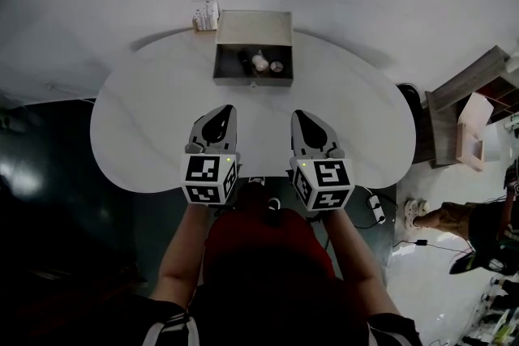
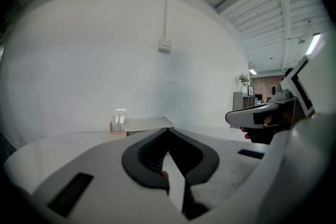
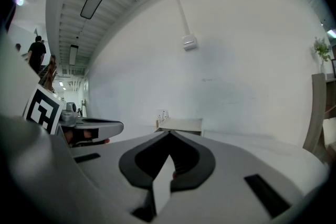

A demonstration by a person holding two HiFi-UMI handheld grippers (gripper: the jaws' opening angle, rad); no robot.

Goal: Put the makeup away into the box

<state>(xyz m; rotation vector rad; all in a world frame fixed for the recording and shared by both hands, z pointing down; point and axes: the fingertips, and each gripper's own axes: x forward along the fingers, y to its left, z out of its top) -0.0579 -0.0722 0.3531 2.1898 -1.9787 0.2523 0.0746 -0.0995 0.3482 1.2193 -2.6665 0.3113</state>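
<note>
An open grey box (image 1: 252,79) stands at the far middle of the white table (image 1: 146,126). Inside lie a dark makeup item (image 1: 244,58), a white one (image 1: 259,61) and a small round one (image 1: 276,66). My left gripper (image 1: 229,108) and right gripper (image 1: 297,113) hover side by side over the table's near half, both pointing at the box and well short of it. Both are shut with nothing between the jaws. The left gripper view shows its tips (image 2: 168,128) meeting, with the box (image 2: 147,124) beyond. The right gripper view has the same: closed tips (image 3: 169,132) and the box (image 3: 181,125) ahead.
A small holder of upright items (image 1: 206,15) sits just left of the box at the wall. A wooden shelf unit (image 1: 466,117) stands to the right of the table. A power strip (image 1: 375,208) and cables lie on the floor, near a person's feet (image 1: 438,215).
</note>
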